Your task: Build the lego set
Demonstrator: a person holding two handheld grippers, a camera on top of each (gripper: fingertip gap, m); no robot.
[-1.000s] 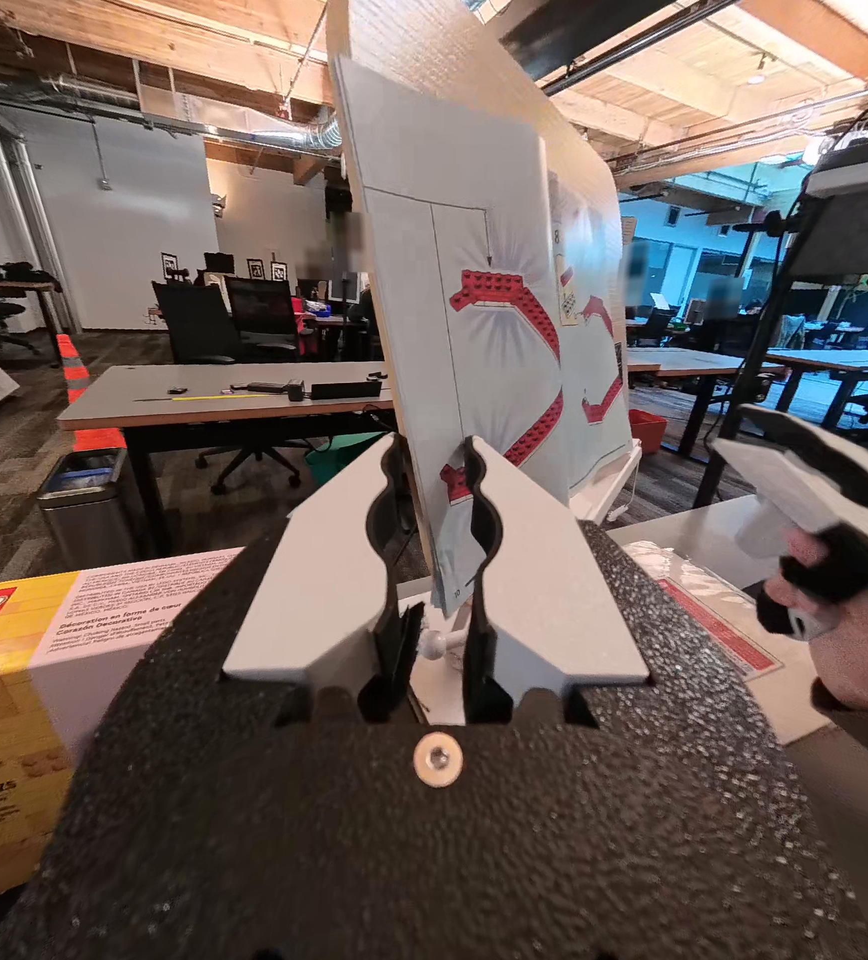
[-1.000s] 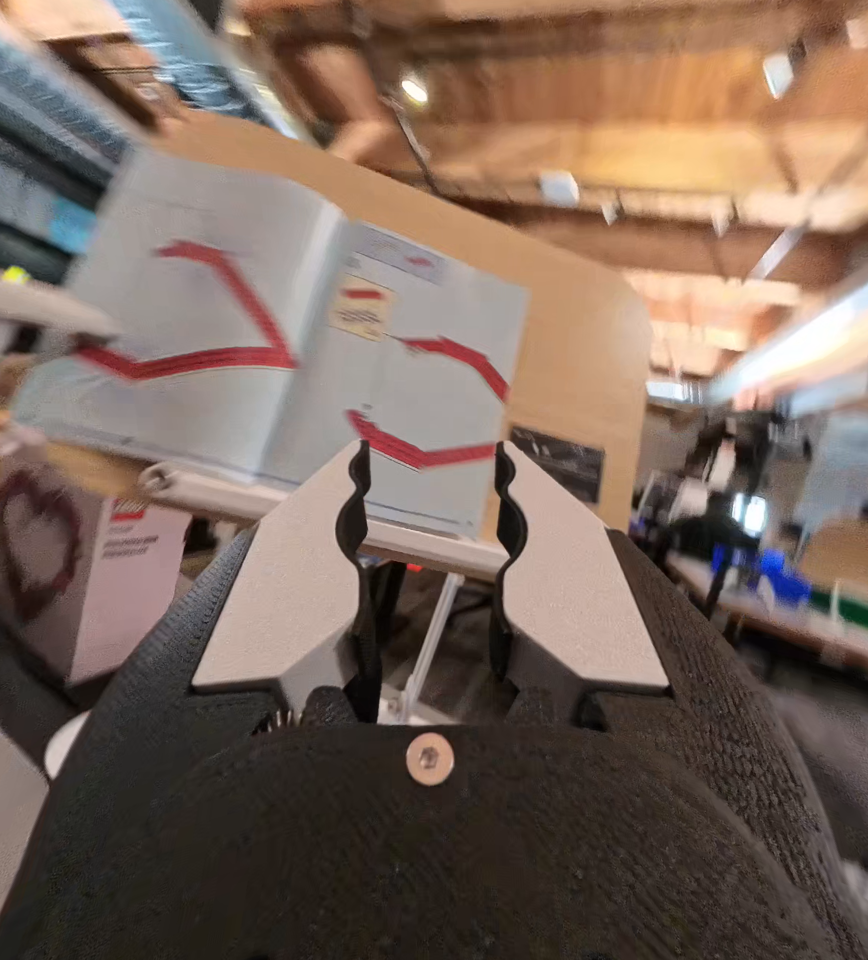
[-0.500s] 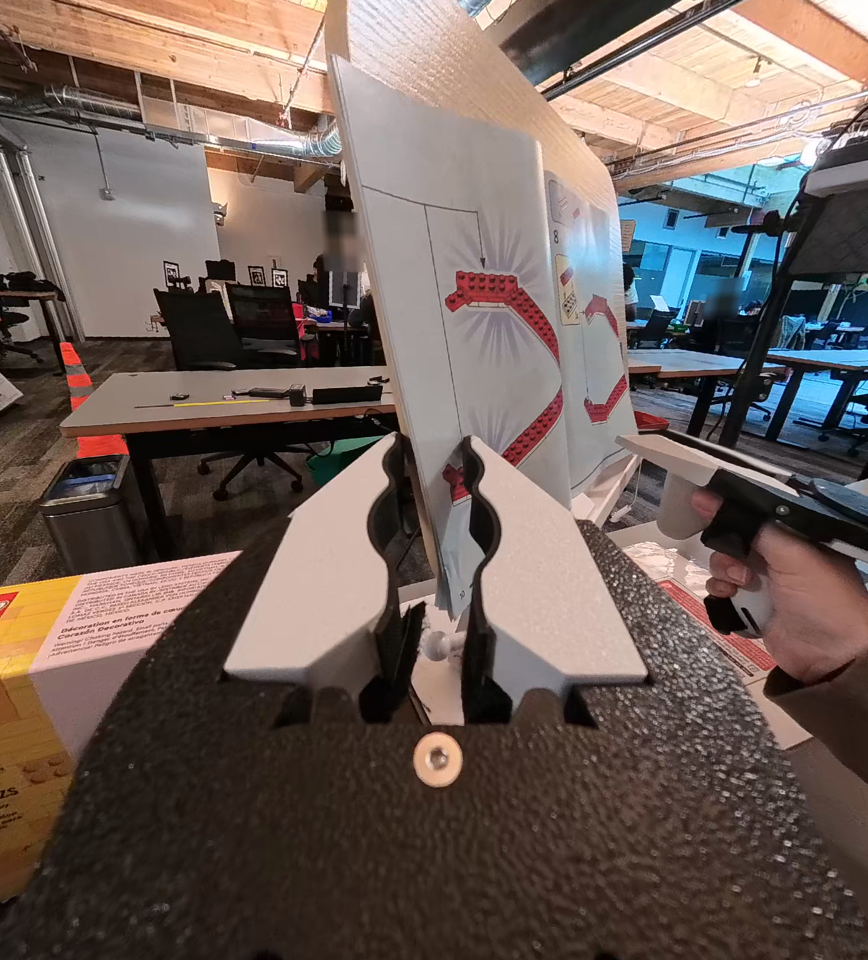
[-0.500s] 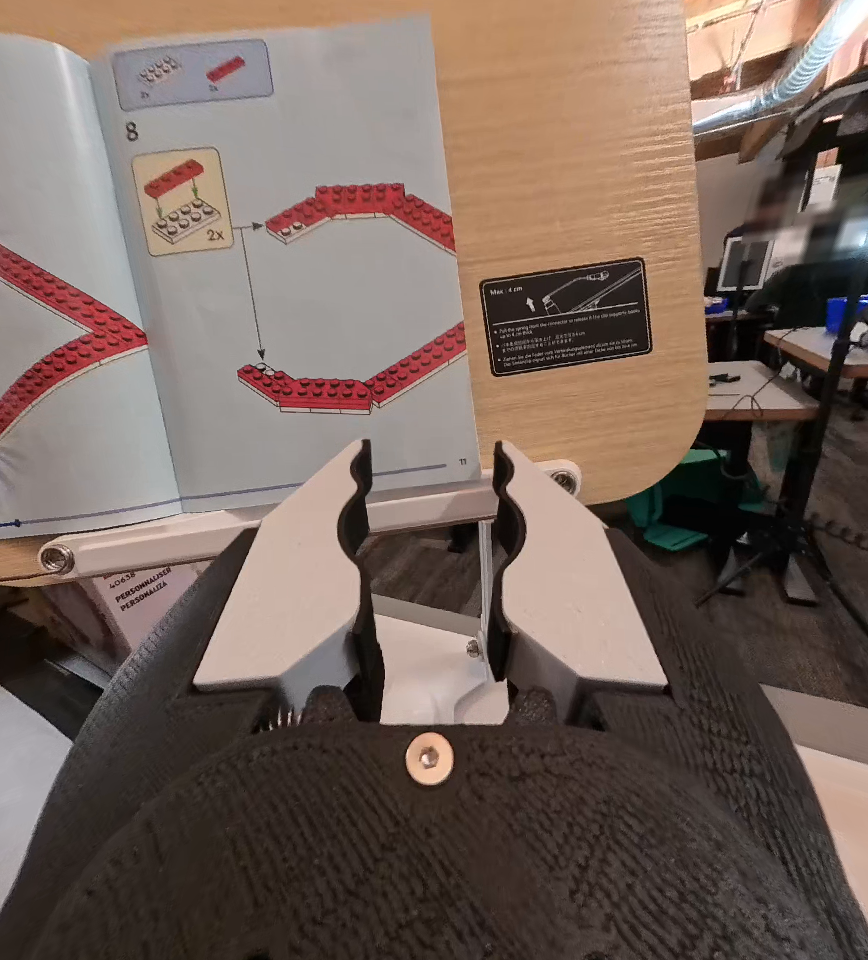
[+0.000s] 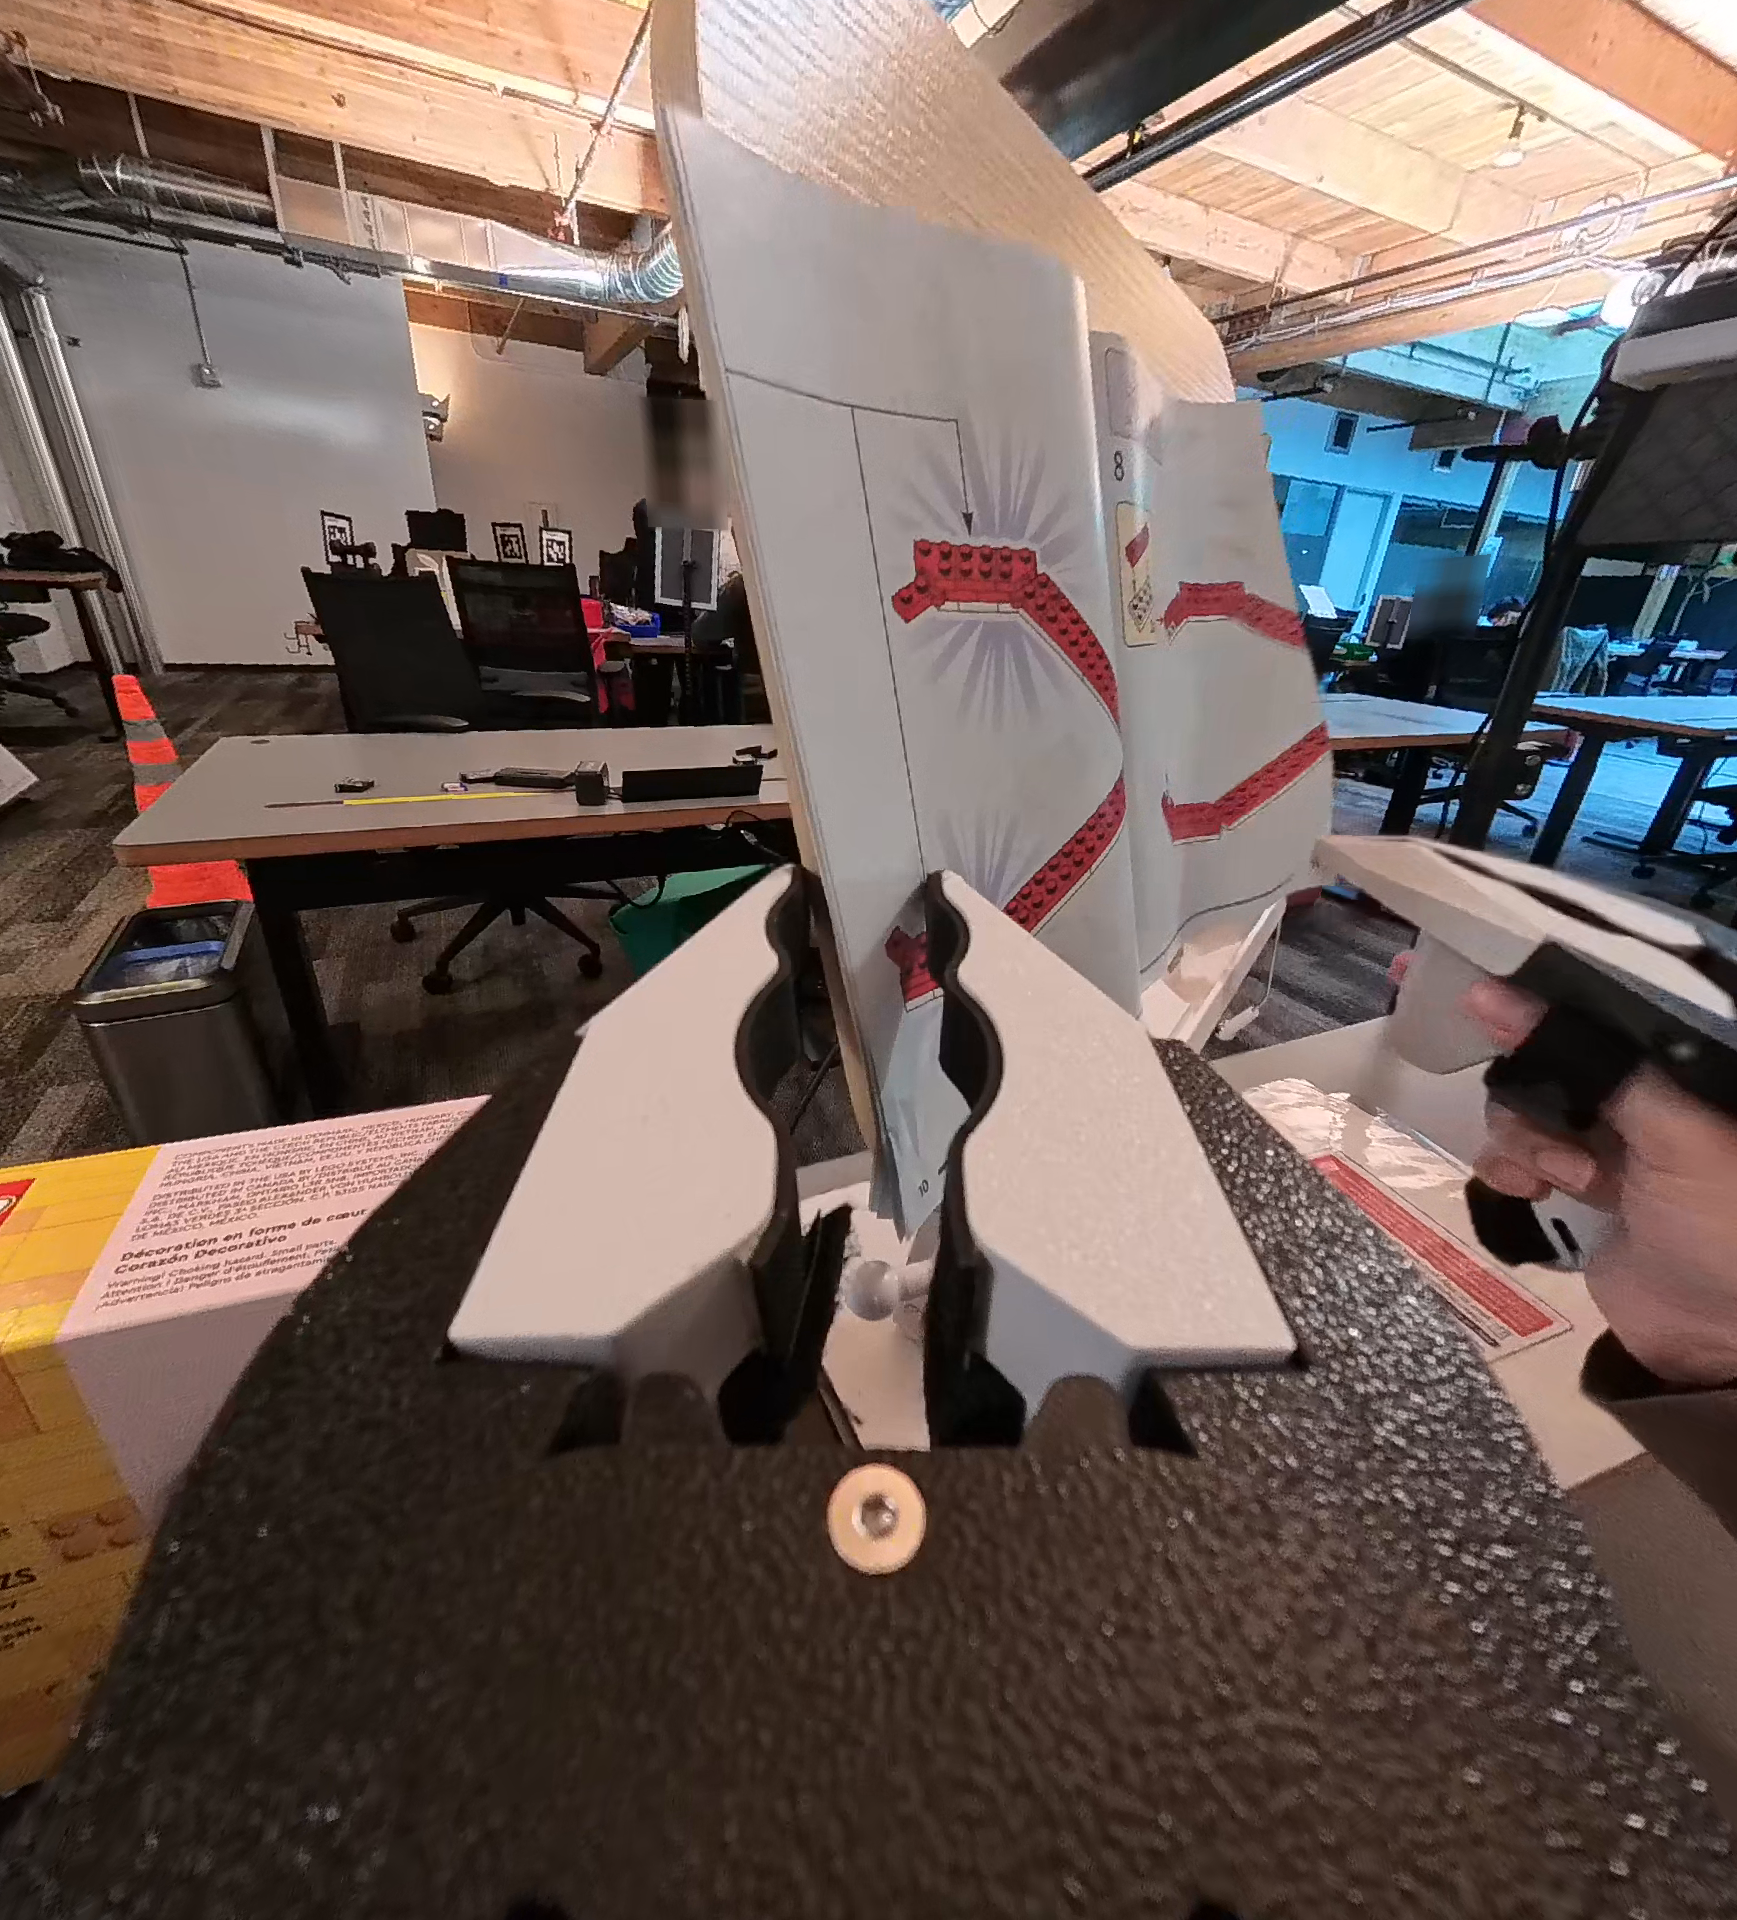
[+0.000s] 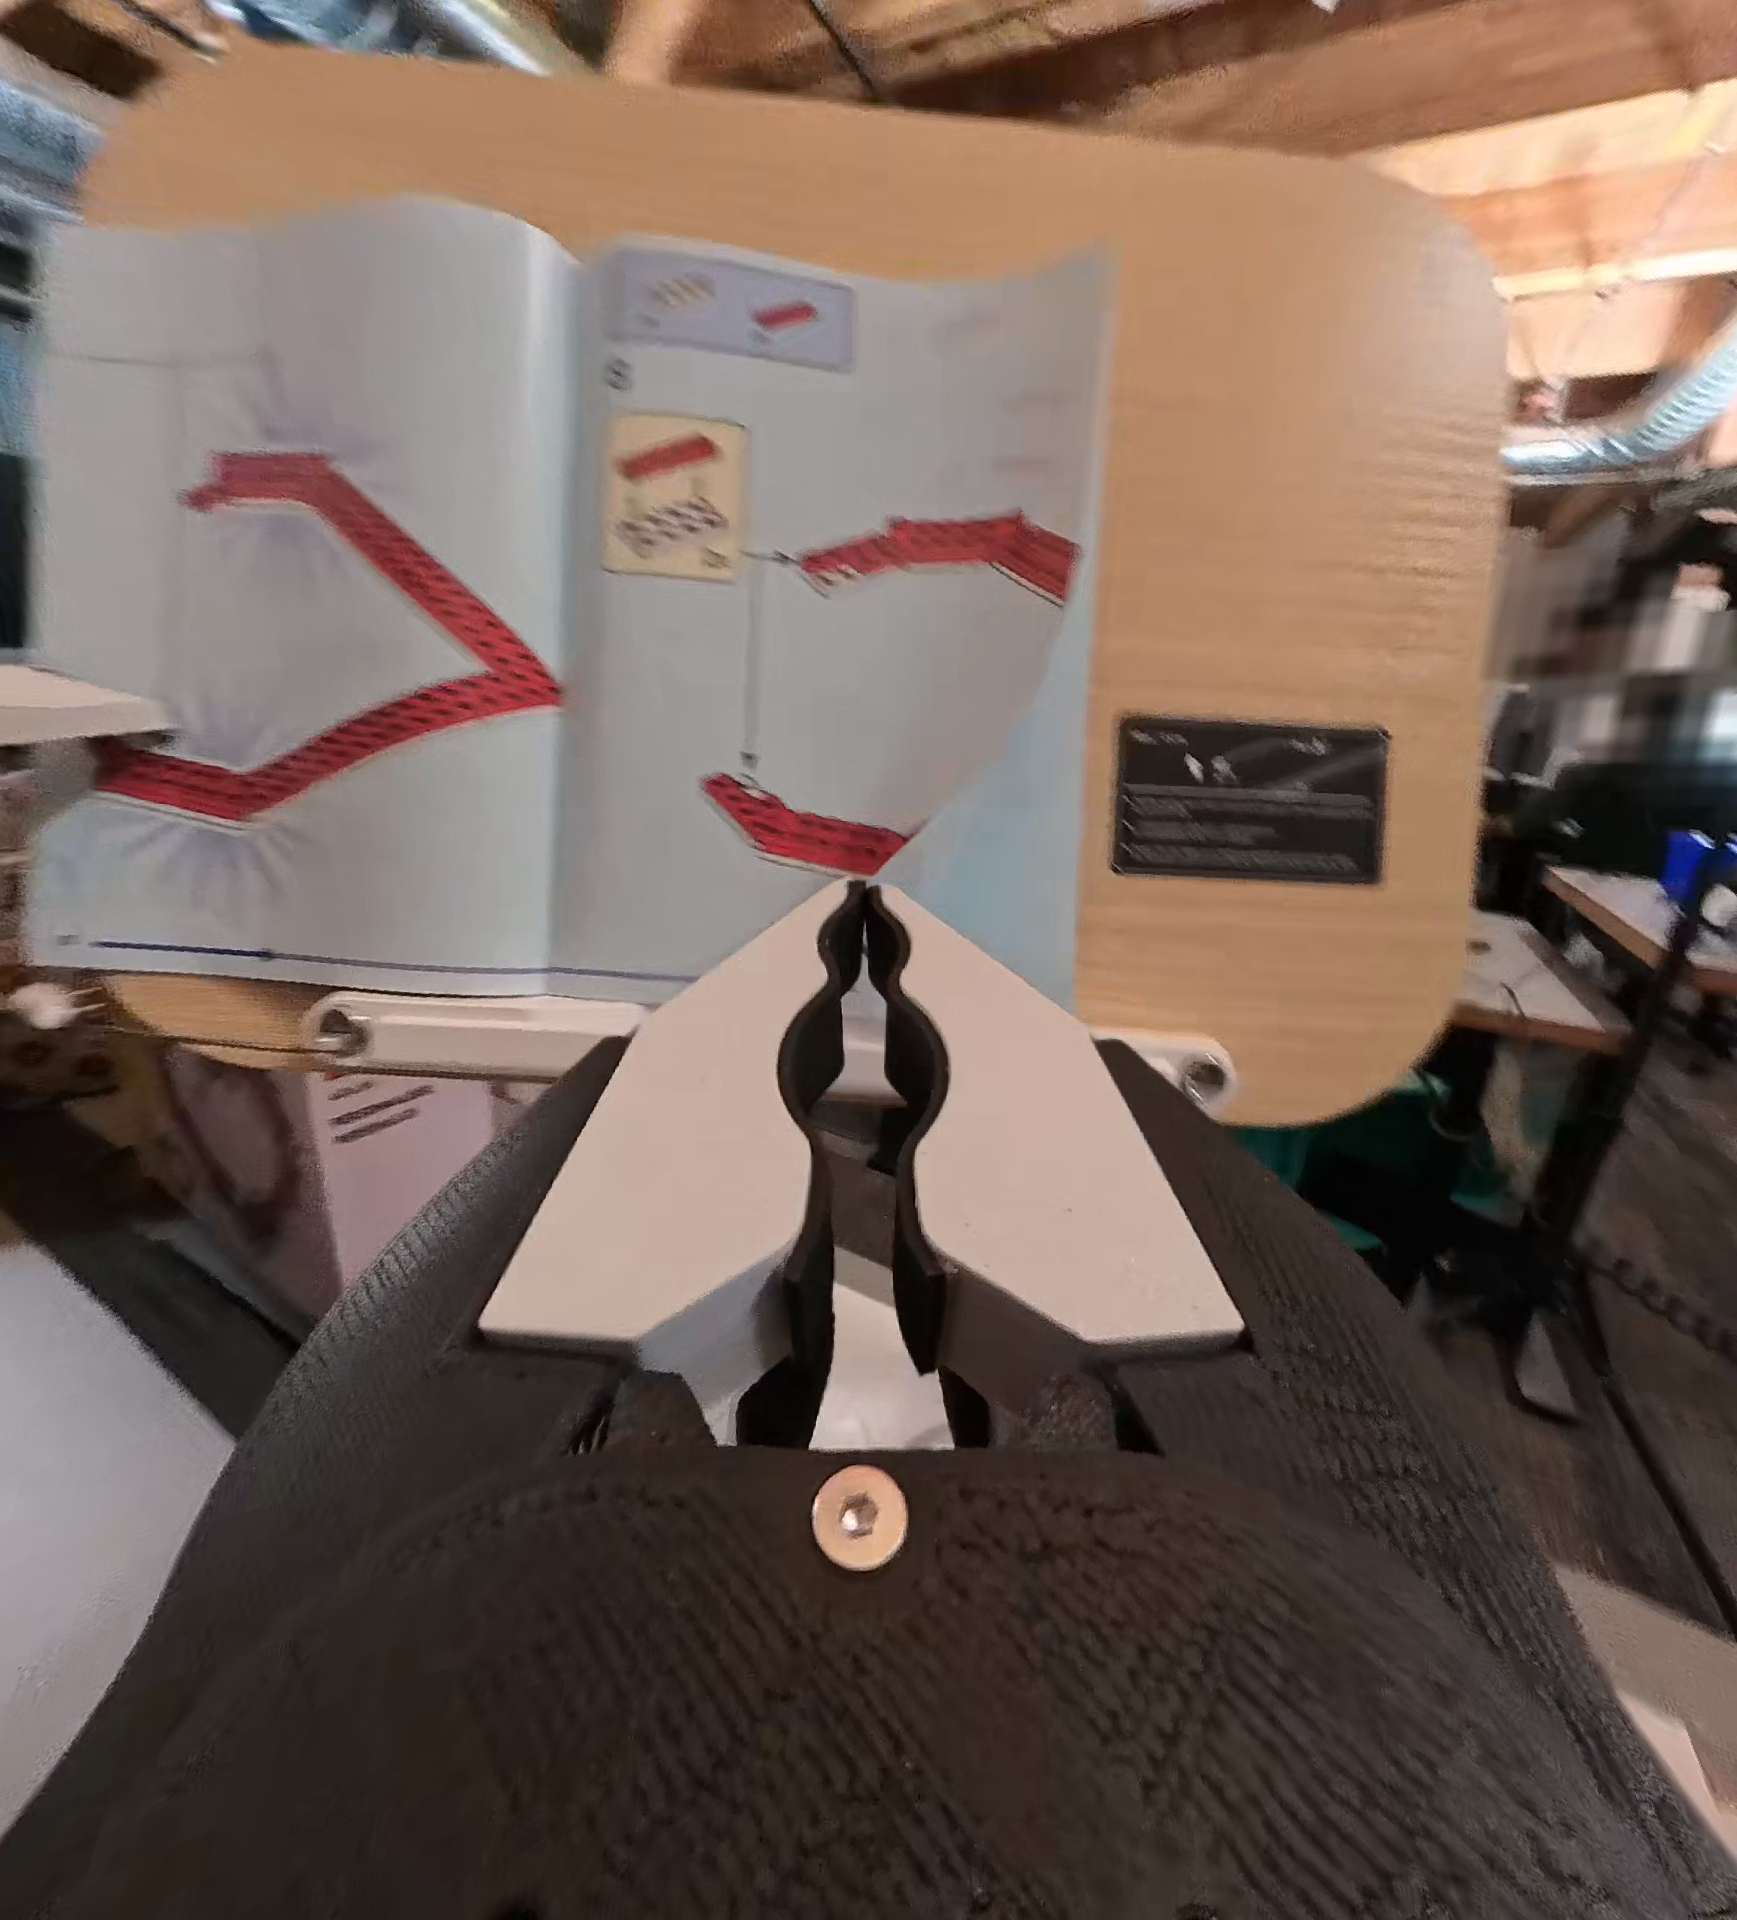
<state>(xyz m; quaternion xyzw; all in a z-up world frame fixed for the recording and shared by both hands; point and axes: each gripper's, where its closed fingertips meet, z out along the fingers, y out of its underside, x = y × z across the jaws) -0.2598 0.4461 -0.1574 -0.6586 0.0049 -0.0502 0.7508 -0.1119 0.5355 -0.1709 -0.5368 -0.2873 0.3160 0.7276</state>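
Observation:
The open instruction booklet (image 6: 376, 416) stands on a wooden book stand (image 6: 1259, 468). Its pages show red brick strips. My right gripper (image 6: 859, 914) is shut on the lower right corner of the right-hand page, and that corner curls up off the stand. My left gripper (image 5: 864, 894) is open, with the lower corner of the left-hand page (image 5: 999, 675) hanging loosely between its jaws. The right gripper (image 5: 1363, 862), held by a hand, also shows at the right of the left wrist view.
A yellow and white Lego box (image 5: 64, 1299) stands at the left, close to my left gripper. A clear plastic bag (image 5: 1363, 1132) lies on the white surface under the right hand. The stand's white ledge (image 6: 490, 1034) runs below the booklet. Office desks and chairs stand beyond. The left gripper's tips are roughly 20 centimetres from the right gripper's.
My right gripper has moved in to the right page's lower corner and shut on it, bending the page. My left gripper has stayed at the left page's corner.

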